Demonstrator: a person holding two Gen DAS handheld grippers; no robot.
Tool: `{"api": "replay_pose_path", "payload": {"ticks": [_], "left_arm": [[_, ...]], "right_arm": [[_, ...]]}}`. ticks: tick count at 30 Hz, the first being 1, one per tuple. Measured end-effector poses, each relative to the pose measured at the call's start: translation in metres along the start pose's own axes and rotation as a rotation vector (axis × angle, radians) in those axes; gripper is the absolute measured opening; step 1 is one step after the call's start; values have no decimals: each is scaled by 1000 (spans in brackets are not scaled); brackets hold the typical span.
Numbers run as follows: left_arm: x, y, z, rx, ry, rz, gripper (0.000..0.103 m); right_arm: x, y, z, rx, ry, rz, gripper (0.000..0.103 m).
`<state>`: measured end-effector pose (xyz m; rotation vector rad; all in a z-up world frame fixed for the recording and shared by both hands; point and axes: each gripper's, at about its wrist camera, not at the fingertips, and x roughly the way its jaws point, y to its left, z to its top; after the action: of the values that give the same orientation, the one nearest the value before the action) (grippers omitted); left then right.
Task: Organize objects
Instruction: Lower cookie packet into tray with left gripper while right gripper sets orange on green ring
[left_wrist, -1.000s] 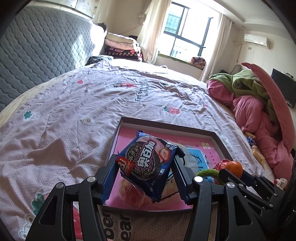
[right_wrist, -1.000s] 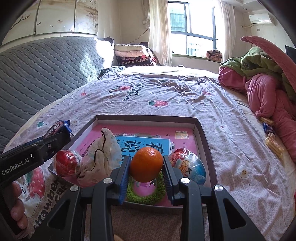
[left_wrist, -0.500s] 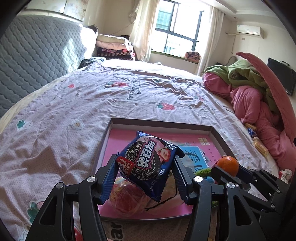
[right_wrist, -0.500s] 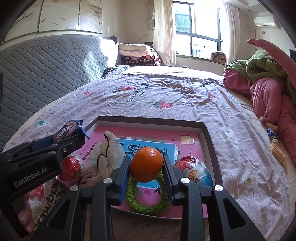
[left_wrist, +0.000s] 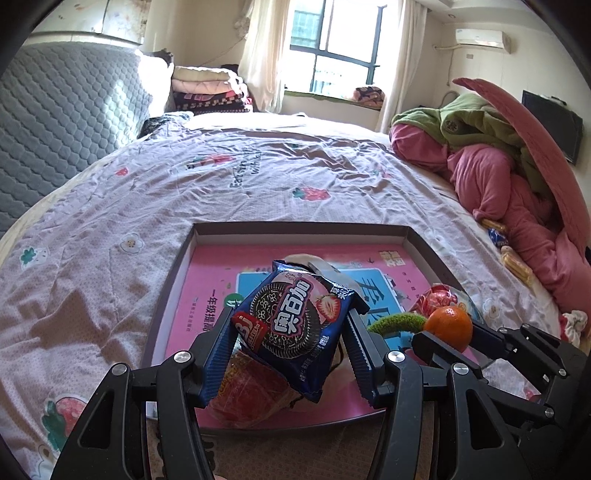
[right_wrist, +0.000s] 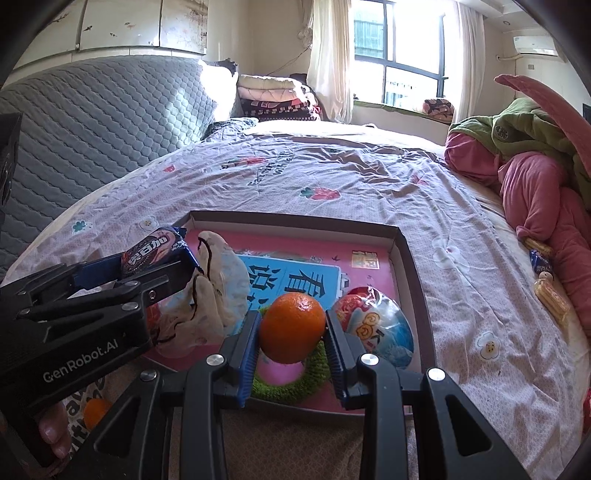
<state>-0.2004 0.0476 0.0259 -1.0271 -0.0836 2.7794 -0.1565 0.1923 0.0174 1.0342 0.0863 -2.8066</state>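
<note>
My left gripper (left_wrist: 291, 332) is shut on a blue Oreo cookie packet (left_wrist: 295, 325) and holds it above the near left part of a shallow brown box (left_wrist: 295, 228) with a pink book lining its floor. My right gripper (right_wrist: 291, 326) is shut on an orange (right_wrist: 291, 326) and holds it above a green fuzzy ring (right_wrist: 295, 380) in the box's near right part. The box (right_wrist: 406, 258) also holds a white cloth pouch (right_wrist: 218, 291), a red wrapped ball (left_wrist: 255, 391) and a foil snack bag (right_wrist: 373, 325).
The box lies on a bed with a pink floral sheet (left_wrist: 110, 236). A grey quilted headboard (right_wrist: 92, 125) stands left. Pink and green bedding (right_wrist: 535, 177) is piled right, with small snack packets (right_wrist: 546, 277) beside it. A second orange (right_wrist: 94, 411) lies near left.
Both grippers have moved forward over the box with their loads. The left gripper shifted right, so the packet now hangs over the white pouch and red ball.
</note>
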Motion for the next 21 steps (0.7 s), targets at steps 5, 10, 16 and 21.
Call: {"api": "replay_pose_path", "payload": {"ticks": [5,10,16,21], "left_arm": [[7,-6,-3,26,26,-2,59],[9,-11,-6,72,24,15,59],[13,-18,-9,131,32,28,59],[16,-20,-10,131,49,21,59]], "right_arm": [[3,-3,-5,-22,22,1,34],[5,-2,-8,-36,38,8,34],[11,0,-12,-52,65,-3,34],[13,-2,-15,-50,78,-6,34]]}}
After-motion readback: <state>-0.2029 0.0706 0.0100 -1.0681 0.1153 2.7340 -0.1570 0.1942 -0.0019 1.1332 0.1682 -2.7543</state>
